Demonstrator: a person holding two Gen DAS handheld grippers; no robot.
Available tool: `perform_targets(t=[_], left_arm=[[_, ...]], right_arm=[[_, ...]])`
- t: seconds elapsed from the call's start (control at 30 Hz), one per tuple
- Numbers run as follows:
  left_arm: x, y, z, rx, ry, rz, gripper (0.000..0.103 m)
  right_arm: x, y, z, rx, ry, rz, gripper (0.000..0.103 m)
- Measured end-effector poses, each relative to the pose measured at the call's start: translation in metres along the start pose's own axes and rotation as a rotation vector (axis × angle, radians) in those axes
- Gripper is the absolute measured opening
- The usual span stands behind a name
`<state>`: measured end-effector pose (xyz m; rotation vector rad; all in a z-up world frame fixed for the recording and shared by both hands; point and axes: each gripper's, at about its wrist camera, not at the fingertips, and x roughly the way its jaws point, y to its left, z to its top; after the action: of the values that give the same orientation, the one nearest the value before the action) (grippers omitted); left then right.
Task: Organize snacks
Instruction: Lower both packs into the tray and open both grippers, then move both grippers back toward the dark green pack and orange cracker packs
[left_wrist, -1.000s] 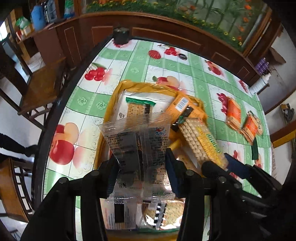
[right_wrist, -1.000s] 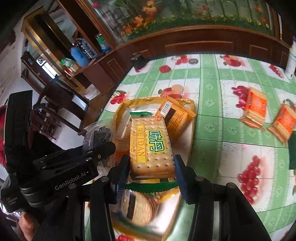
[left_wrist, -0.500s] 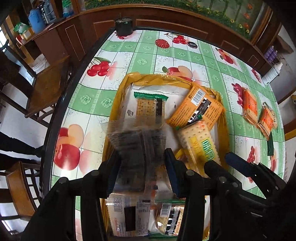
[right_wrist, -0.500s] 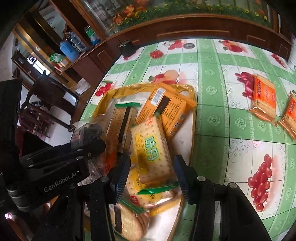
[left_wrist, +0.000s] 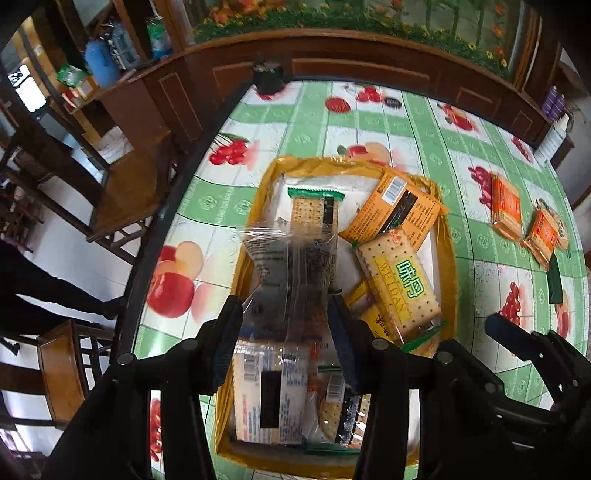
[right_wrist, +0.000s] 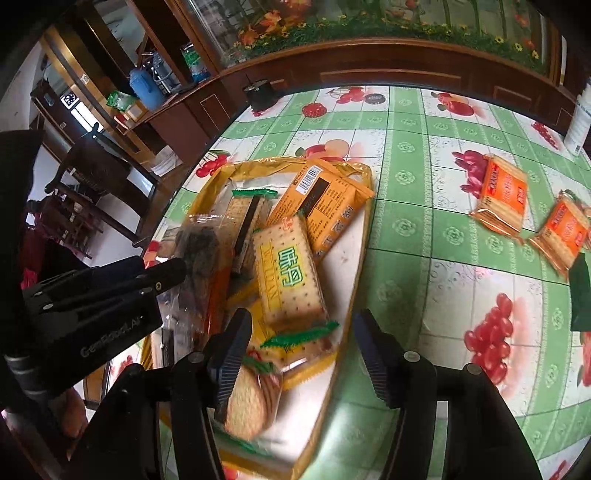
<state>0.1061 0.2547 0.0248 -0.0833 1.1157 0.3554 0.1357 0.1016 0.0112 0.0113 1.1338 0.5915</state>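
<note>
A yellow tray (left_wrist: 451, 258) with a white floor lies on the fruit-print tablecloth and holds several snack packets. My left gripper (left_wrist: 284, 332) is shut on a clear packet of dark biscuits (left_wrist: 291, 273), which hangs over the tray's left half. My right gripper (right_wrist: 301, 350) hovers over the tray's near end and its jaws are opening. A yellow cracker packet (right_wrist: 288, 273) lies flat in the tray. Its green end reaches between the right fingers, and the pads do not touch it. An orange box (right_wrist: 321, 199) rests against the tray's far rim.
Two orange packets (right_wrist: 502, 192) (right_wrist: 565, 229) lie on the cloth to the right of the tray, with a dark green wrapper (right_wrist: 580, 295) nearer. A white bottle (right_wrist: 580, 118) stands far right. A black pot (left_wrist: 267, 77) sits at the far edge. Wooden chairs (left_wrist: 122, 192) stand left of the table.
My right gripper has let go of the yellow cracker packet, which now lies in the tray, and its jaws stand wider. The left gripper still grips the clear packet and has shifted slightly.
</note>
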Motion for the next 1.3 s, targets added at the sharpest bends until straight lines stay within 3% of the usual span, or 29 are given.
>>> perform_targets(t=[0.3,0.43,0.6,0.77,0.9,1.07,1.13,1.3], left_arm=[[-0.042,-0.018,-0.030,-0.036,-0.121,0.068,0.048],[-0.049,-0.050,-0.035,0.004,-0.091,0.001,0.051],[-0.046,-0.090,-0.027,0.025,-0.022,-0.091,0.051],[-0.040,-0.141,-0.032,0.095,0.012,-0.142,0.051],[-0.027,-0.178,-0.037,0.154,0.048,-0.149,0.051],[-0.012,-0.203,-0.033,0.197,0.085,-0.137,0.051],[-0.013,-0.208,-0.025,0.209,0.071,-0.126,0.051],[-0.018,-0.218,-0.004,0.212,0.035,-0.123,0.051]], right_arm=[[-0.036,-0.023,-0.032,-0.019,-0.008,0.005,0.067],[-0.045,-0.048,-0.055,-0.044,0.009,-0.037,0.069],[-0.070,-0.139,-0.059,0.075,-0.020,-0.110,0.069],[-0.102,-0.245,-0.055,0.220,-0.057,-0.204,0.070],[-0.111,-0.312,-0.040,0.340,-0.066,-0.223,0.074],[-0.081,-0.325,-0.015,0.324,-0.005,-0.176,0.074],[-0.063,-0.317,-0.007,0.278,0.018,-0.218,0.074],[-0.030,-0.304,-0.001,0.200,0.086,-0.209,0.075]])
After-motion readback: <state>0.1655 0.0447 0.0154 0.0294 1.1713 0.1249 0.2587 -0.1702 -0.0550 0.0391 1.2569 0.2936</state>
